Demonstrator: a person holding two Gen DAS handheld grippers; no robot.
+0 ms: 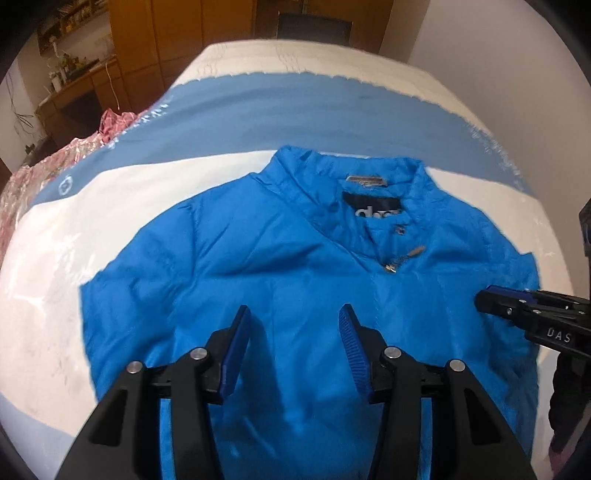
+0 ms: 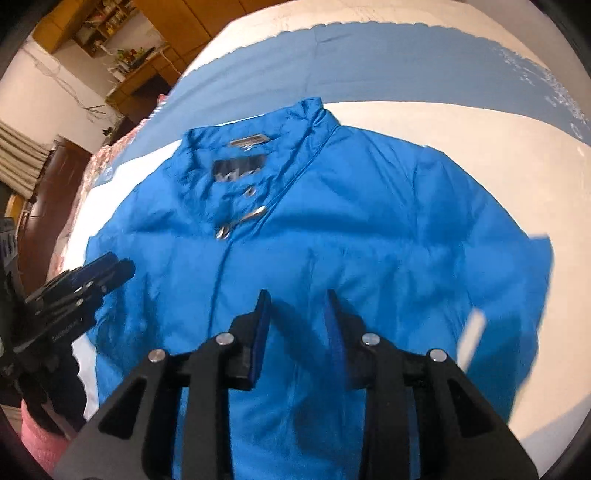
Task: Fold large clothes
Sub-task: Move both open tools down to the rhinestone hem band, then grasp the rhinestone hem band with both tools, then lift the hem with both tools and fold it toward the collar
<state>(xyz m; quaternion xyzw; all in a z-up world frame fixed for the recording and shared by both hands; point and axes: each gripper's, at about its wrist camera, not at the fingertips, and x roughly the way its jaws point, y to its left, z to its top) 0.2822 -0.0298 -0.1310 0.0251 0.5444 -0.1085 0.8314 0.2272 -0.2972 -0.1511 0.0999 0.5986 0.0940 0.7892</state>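
A bright blue zip jacket [image 1: 280, 258] [image 2: 369, 229] lies flat, front up, on the bed, its collar with a black label [image 1: 371, 208] at the far end. My left gripper [image 1: 294, 310] hovers over the jacket's chest, open, with nothing between its blue pads. My right gripper [image 2: 297, 295] hangs over the other half of the chest, its jaws apart and empty. Each gripper shows in the other's view: the right one [image 1: 487, 299] over the jacket's right side, the left one [image 2: 118, 267] at its left edge.
The bed cover [image 1: 110, 206] is white with wide blue bands [image 1: 295, 110]. A pink shiny cloth [image 1: 22, 184] lies at the bed's left edge. Wooden cabinets [image 1: 166, 37] and a dark chair [image 1: 314, 27] stand behind the bed.
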